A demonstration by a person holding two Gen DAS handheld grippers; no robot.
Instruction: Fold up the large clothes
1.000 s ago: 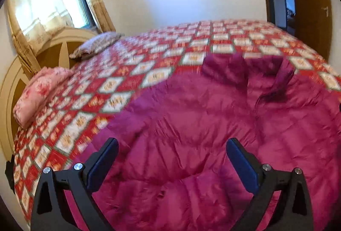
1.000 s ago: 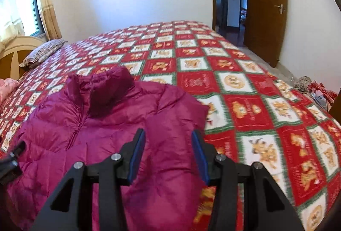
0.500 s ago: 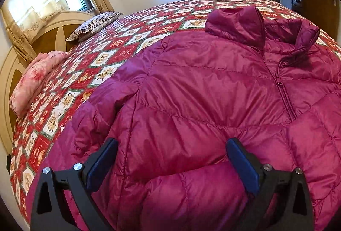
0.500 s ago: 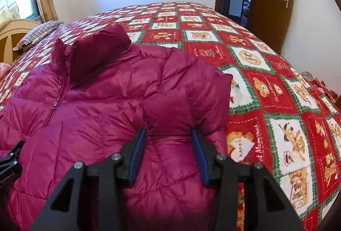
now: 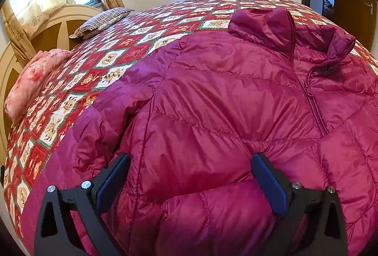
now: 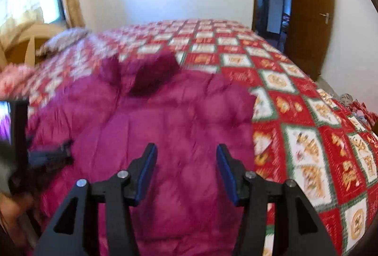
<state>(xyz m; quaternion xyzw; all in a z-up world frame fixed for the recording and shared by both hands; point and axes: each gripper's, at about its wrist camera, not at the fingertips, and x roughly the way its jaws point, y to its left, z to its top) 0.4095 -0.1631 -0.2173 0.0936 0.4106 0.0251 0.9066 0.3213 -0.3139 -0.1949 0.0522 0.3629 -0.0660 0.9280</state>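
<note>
Fingers on my left gripper (image 5: 190,175) stand wide apart, with a puffed fold of the magenta down jacket (image 5: 236,100) bulging up between them; the pads do not press on it. On my right gripper (image 6: 186,168) the jaws have just been opening and now stand apart above the jacket's right side, nothing pinched between them, though that view is smeared with blur. I see the jacket lying front-up on the bed (image 5: 78,81), spread over the red-and-white patterned bedspread (image 6: 307,137), its collar (image 5: 283,26) standing at the far end and the zipper (image 5: 311,102) done up the front. One sleeve (image 5: 113,119) lies folded alongside the body on the left. Beyond it, a pink floral pillow (image 5: 30,81) and a striped pillow (image 5: 101,22) rest against the headboard (image 5: 54,29).
</note>
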